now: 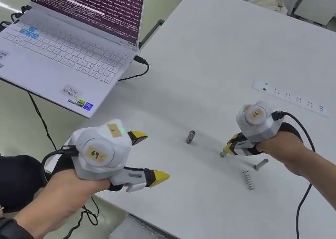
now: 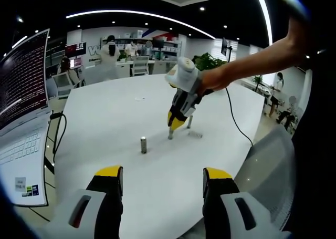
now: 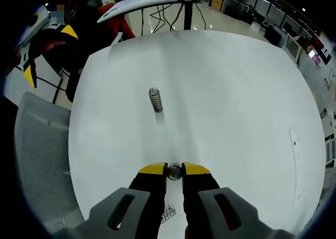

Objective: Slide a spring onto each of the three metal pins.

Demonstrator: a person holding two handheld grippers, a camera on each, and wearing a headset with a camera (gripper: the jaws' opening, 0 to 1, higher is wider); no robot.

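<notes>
My right gripper (image 1: 229, 151) is shut on a short metal pin (image 3: 174, 171), whose round end shows between the yellow tips; its lower end rests on the white table (image 1: 210, 65). A loose spring (image 1: 248, 179) lies just behind that gripper, also seen under the jaws as a spring (image 3: 167, 214). Another pin (image 1: 261, 164) lies flat beside it. A third pin (image 1: 190, 137) stands upright mid-table, ringed with coils in the right gripper view (image 3: 155, 100). My left gripper (image 1: 149, 157) hovers open near the front edge, with nothing between its jaws (image 2: 163, 173), facing the upright pin (image 2: 143, 144).
An open laptop (image 1: 63, 44) sits at the back left, its cable (image 1: 137, 68) trailing onto the table. A white power strip (image 1: 291, 98) lies at the right. The table's front edge runs just under my left gripper, with a grey chair (image 3: 39, 160) beyond it.
</notes>
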